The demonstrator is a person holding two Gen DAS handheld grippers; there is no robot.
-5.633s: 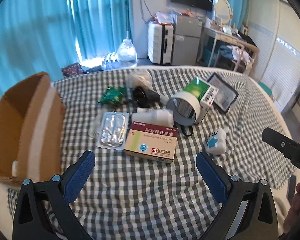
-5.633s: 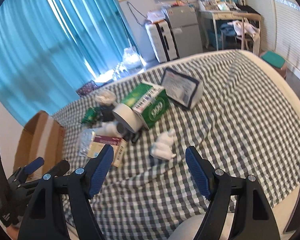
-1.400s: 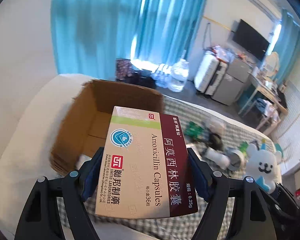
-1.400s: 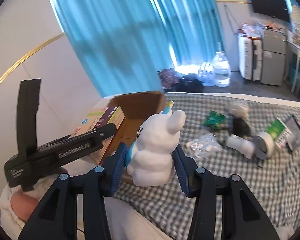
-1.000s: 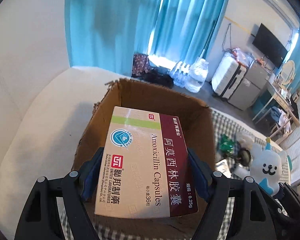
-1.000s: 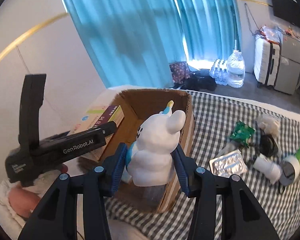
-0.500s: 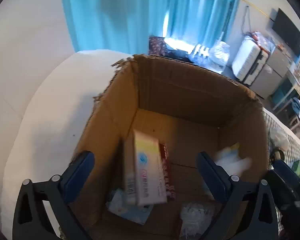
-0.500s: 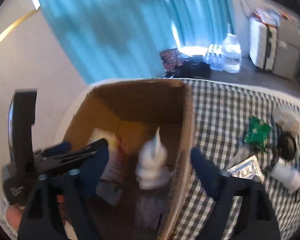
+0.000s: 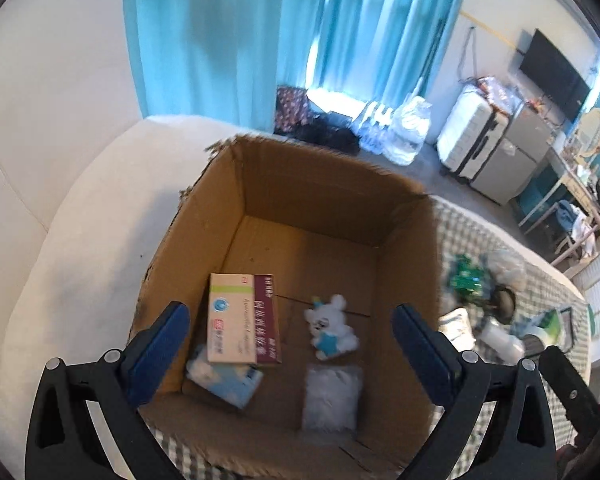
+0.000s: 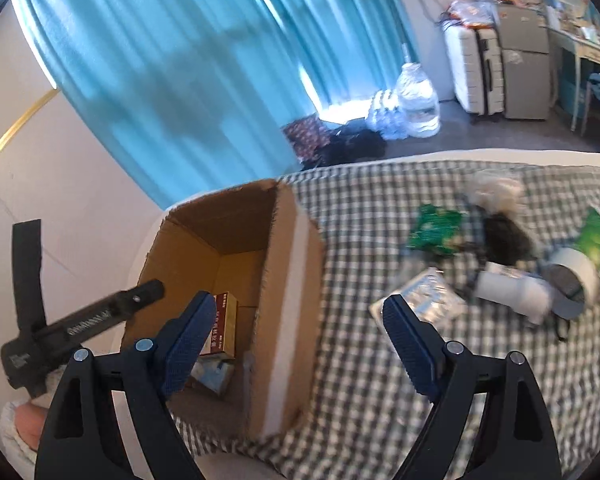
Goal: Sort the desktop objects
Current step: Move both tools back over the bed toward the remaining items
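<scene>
Both jaws have released; medicine box and toy now lie inside the carton.

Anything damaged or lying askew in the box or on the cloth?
The cardboard box has a torn, ragged rim at its far-left corner. Inside, the medicine carton lies partly over a blue packet, and the white toy lies on its back. Nothing looks spilled.

Brown cardboard box, green-and-white checked cloth, teal curtains, blue-padded black tongs.
</scene>
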